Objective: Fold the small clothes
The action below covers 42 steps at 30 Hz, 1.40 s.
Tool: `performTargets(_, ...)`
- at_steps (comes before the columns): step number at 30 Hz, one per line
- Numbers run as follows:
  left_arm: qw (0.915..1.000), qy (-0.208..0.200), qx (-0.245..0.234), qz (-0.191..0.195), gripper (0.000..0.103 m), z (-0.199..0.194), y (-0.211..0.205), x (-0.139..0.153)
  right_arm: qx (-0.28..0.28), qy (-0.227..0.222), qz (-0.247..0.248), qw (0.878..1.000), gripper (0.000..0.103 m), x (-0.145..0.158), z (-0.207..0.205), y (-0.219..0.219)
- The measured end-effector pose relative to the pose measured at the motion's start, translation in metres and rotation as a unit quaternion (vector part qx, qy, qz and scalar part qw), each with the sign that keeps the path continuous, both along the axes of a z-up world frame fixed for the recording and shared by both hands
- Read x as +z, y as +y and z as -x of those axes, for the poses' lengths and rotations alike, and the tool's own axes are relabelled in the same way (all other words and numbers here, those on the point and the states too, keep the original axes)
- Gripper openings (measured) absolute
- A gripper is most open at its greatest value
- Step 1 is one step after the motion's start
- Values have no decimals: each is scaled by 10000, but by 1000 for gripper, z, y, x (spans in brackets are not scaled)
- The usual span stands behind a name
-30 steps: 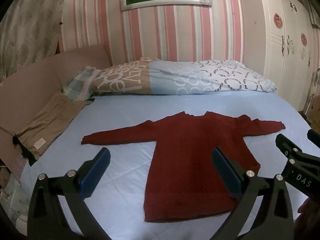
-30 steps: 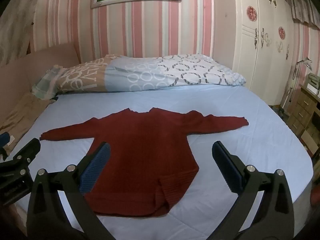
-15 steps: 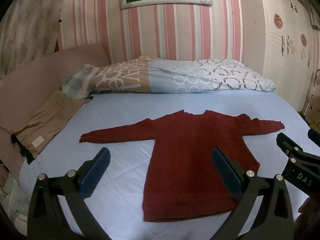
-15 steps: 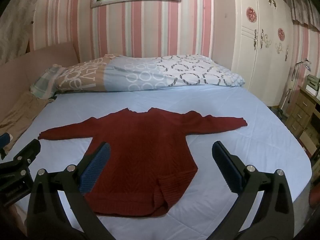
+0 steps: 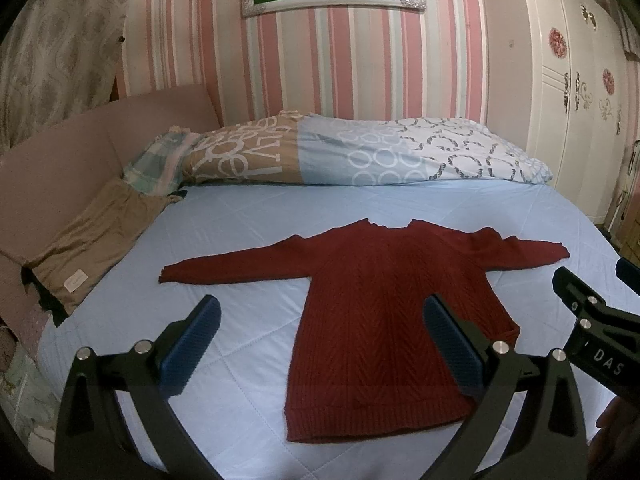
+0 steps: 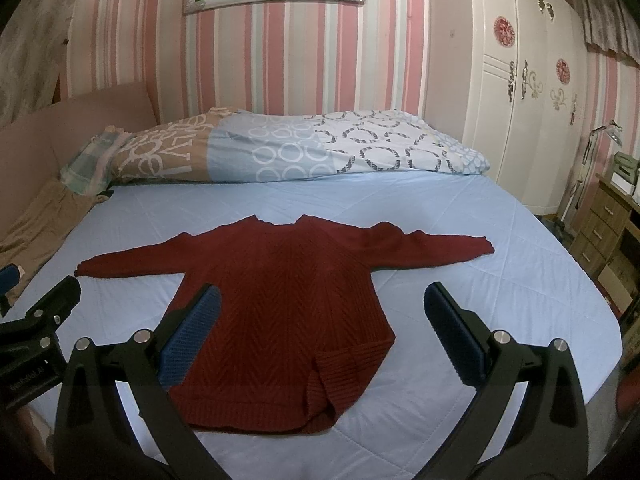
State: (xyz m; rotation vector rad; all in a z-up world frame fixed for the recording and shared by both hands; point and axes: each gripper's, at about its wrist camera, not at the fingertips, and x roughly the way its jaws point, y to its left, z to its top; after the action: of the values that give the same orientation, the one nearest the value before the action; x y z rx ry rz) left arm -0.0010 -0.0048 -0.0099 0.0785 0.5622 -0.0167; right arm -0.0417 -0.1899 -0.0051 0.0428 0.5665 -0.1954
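Observation:
A dark red knitted sweater [image 5: 372, 320] lies flat on the light blue bed sheet [image 5: 248, 232], both sleeves spread out, neck toward the pillows. In the right wrist view the sweater [image 6: 288, 312] shows its lower right hem corner folded up. My left gripper [image 5: 320, 340] is open and empty, held above the sheet near the sweater's hem, over its left side. My right gripper [image 6: 322, 340] is open and empty, above the sweater's right hem side. Each gripper shows at the edge of the other's view.
A patterned quilt [image 5: 360, 152] lies rolled along the head of the bed. A tan garment [image 5: 92, 248] lies at the left edge against the pink headboard. A white wardrobe [image 6: 532, 100] and a wooden drawer unit [image 6: 604, 224] stand to the right.
Both grippers have risen and tilted slightly; the sweater sits a little lower and farther in both views. Both jaws stay open. The sweater has not moved.

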Motion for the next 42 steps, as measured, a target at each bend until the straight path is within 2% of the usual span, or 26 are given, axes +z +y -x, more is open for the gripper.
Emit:
performTargets(14, 10000, 20, 2, 15, 101, 0, 1, 1, -17, 35, 15, 10000, 100, -10, -4, 6)
performTargets(42, 10000, 38, 12, 41, 101, -1, 3, 1, -2, 63, 68, 10000, 100, -9, -10, 8)
